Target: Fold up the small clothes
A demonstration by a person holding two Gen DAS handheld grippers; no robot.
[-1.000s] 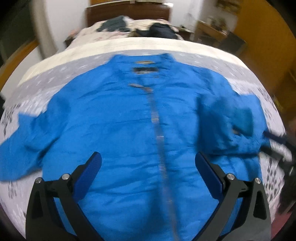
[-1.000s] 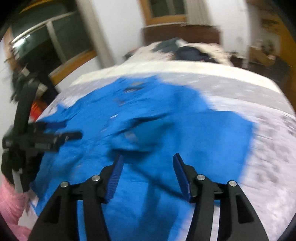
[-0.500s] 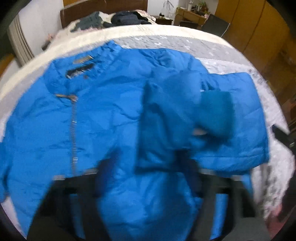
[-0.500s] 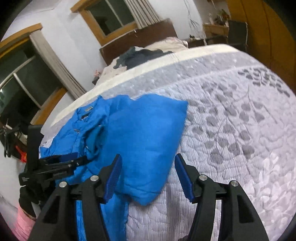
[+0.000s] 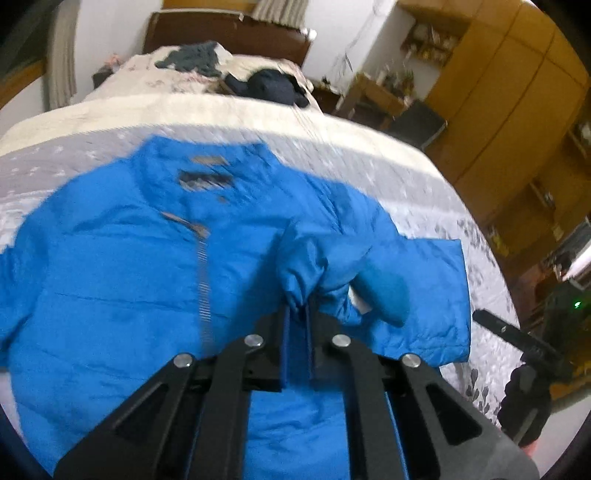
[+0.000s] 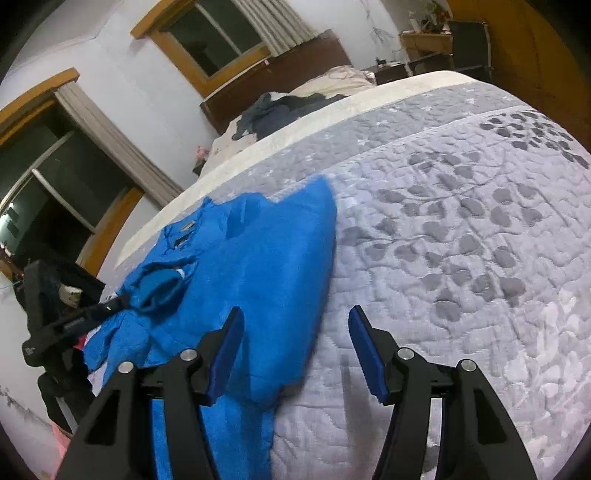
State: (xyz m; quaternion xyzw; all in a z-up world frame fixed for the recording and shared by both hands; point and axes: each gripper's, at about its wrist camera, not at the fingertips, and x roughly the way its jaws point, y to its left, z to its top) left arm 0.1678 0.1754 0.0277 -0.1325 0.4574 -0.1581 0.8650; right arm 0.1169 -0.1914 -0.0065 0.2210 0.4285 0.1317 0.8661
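Observation:
A small bright blue padded jacket (image 5: 122, 266) lies front-up on a grey quilted bedspread (image 5: 424, 192), zip down the middle, collar toward the headboard. Its right sleeve (image 5: 321, 266) is folded across the chest, cuff (image 5: 384, 291) showing. My left gripper (image 5: 297, 310) is shut on a pinch of that sleeve fabric. In the right wrist view the jacket (image 6: 258, 266) lies to the left, and my right gripper (image 6: 295, 325) stands open over the jacket's edge and the bedspread (image 6: 461, 240), holding nothing. The left gripper (image 6: 122, 302) shows there at the sleeve.
Dark clothes (image 5: 269, 86) are piled near the wooden headboard (image 5: 229, 35). Yellow wardrobes (image 5: 509, 96) and a small table stand to the right of the bed. Windows with curtains (image 6: 96, 125) line the left wall. A gloved hand (image 5: 524, 402) holds the right gripper.
The left gripper went from wide open over the jacket front to shut on the folded sleeve. The right gripper drew back to the jacket's right edge and stayed open.

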